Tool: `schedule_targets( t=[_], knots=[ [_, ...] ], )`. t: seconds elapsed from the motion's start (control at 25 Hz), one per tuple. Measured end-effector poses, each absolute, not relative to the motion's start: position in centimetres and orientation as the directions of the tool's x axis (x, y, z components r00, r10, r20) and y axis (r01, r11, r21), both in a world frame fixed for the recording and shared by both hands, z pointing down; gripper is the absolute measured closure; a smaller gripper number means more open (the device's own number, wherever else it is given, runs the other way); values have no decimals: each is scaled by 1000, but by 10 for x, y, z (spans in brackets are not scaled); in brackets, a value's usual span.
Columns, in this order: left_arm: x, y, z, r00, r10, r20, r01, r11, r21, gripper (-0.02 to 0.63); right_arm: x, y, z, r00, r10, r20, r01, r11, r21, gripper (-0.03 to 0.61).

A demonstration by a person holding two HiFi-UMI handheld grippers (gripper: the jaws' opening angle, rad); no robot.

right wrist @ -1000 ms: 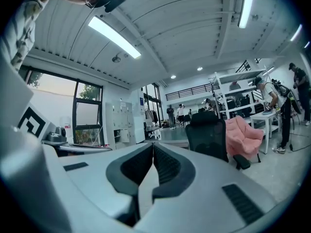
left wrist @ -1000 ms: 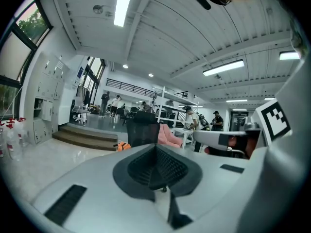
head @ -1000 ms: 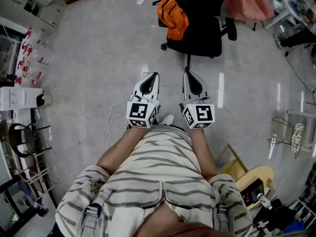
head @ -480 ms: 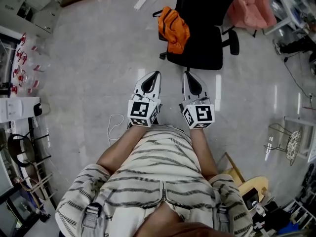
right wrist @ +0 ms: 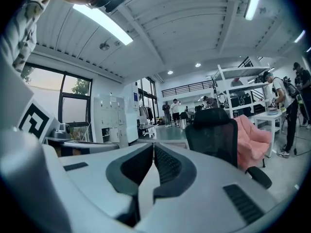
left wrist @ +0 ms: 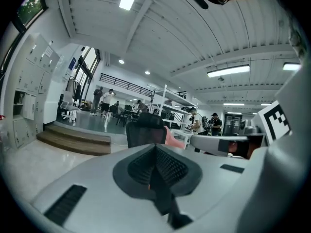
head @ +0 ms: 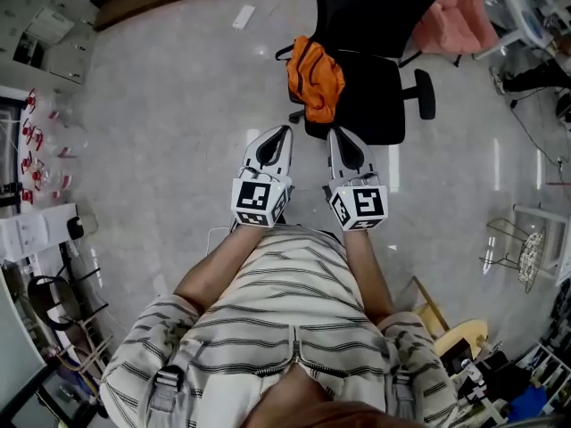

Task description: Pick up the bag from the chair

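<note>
Nearer than before, orange bag (head: 315, 78) sits on chair (head: 376, 96) seat.

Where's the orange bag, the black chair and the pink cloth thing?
orange bag (head: 315, 77), head view, middle of its crumpled fabric.
black chair (head: 379, 96), head view, bare part of the seat.
pink cloth (head: 457, 12), head view, middle of the heap.

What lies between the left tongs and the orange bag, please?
Only a short strip of grey floor, seen in the head view; the left tongs are just short of the orange bag on the black chair.
</note>
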State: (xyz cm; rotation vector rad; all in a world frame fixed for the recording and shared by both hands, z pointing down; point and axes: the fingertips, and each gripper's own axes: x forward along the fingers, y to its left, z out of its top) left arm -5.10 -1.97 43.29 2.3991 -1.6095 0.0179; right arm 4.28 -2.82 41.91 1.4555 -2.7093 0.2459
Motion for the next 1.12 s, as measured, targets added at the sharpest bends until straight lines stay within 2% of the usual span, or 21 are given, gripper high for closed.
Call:
schedule_targets(
  t=[0.4, 0.84, 1.12],
  knots=[
    [-95, -98, 439, 448, -877, 173, -887, -413, 207, 592, -1, -105, 429, -494, -854, 162, -869, 479, -123, 560],
    [-110, -122, 465, 462, -855, 234, -879, -405, 253, 592, -14, -134, 459, -473, -840, 265, -881, 456, -129, 558],
    [-103, -131, 486, 441, -855, 273, -890, -378, 255, 592, -11, -154, 485, -485, -818, 309, -874, 469, -132, 512]
  ],
)
